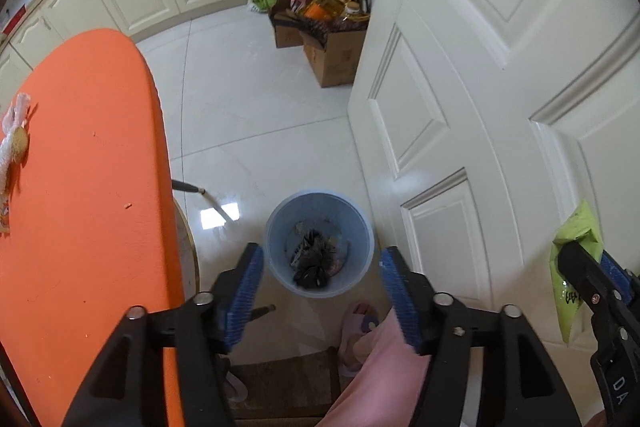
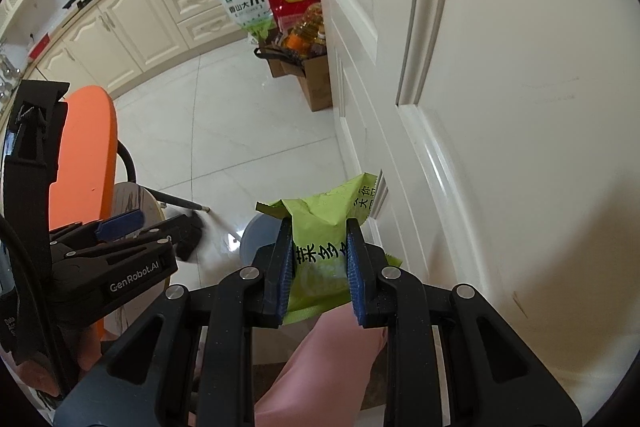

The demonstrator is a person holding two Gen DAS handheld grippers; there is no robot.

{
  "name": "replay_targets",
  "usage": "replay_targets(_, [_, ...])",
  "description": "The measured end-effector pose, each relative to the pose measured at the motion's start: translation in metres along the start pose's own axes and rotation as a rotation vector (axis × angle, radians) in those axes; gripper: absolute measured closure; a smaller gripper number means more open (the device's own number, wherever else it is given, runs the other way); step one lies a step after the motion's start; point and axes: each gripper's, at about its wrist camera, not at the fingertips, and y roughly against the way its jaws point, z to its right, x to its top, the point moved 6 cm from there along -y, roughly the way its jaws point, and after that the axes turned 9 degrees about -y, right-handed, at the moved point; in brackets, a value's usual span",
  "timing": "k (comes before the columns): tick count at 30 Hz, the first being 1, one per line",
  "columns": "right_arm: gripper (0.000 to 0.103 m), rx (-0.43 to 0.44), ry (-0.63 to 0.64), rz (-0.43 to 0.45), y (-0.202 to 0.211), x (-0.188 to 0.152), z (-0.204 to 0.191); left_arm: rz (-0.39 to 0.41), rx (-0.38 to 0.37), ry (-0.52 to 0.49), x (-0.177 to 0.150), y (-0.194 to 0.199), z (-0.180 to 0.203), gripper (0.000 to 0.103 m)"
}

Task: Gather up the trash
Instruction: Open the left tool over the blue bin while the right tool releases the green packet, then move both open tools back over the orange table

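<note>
The left gripper (image 1: 322,291) hangs spread and empty over the blue bin (image 1: 320,242), which holds dark trash. The right gripper (image 2: 318,259) is clamped on a green wrapper (image 2: 320,223) that hides most of the bin. An orange table (image 1: 80,187) and white door (image 1: 500,107) flank the floor gap; a slipper (image 1: 358,327), perhaps, lies below.

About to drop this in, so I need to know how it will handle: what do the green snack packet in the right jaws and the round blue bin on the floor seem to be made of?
Green snack packet: thin printed plastic film, probably; it is creased, slightly glossy, with a serrated sealed edge. Round blue bin: rigid moulded plastic, apparently; smooth, matte, evenly coloured wall and rim.
</note>
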Motion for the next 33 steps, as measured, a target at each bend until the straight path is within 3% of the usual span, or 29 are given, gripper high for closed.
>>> replay_targets(4, [0.080, 0.003, -0.002, -0.011, -0.001, -0.003, -0.002, -0.018, -0.007, 0.007, 0.004, -0.003, -0.004, 0.044])
replay_targets(10, [0.079, 0.041, 0.022, -0.040, -0.011, -0.001, -0.021, -0.009, 0.028, 0.001, -0.009, 0.022, -0.022, 0.041])
replay_targets(14, [0.077, 0.081, 0.057, -0.048, -0.012, -0.002, -0.042, 0.006, -0.031, 0.024, -0.019, 0.040, -0.033, 0.038])
replay_targets(16, [0.067, 0.096, 0.077, -0.046, -0.011, -0.003, -0.053, 0.038, 0.019, 0.035, -0.024, 0.051, -0.043, 0.038])
replay_targets(18, [0.049, 0.098, 0.087, -0.031, -0.008, -0.004, -0.058, 0.067, 0.051, 0.042, -0.028, 0.061, -0.051, 0.035])
replay_targets(22, [0.046, 0.083, 0.091, -0.014, -0.002, -0.006, -0.063, 0.071, 0.012, 0.064, -0.036, 0.064, -0.055, 0.035])
replay_targets(24, [0.038, 0.074, 0.085, -0.010, 0.002, -0.007, -0.063, 0.073, 0.021, 0.072, -0.041, 0.065, -0.059, 0.035])
replay_targets(29, [0.036, 0.066, 0.096, 0.015, 0.016, -0.011, -0.069, 0.070, 0.016, 0.091, -0.054, 0.072, -0.067, 0.035])
replay_targets(33, [0.028, 0.056, 0.112, 0.030, 0.027, -0.017, -0.079, 0.076, 0.029, 0.114, -0.072, 0.089, -0.083, 0.035])
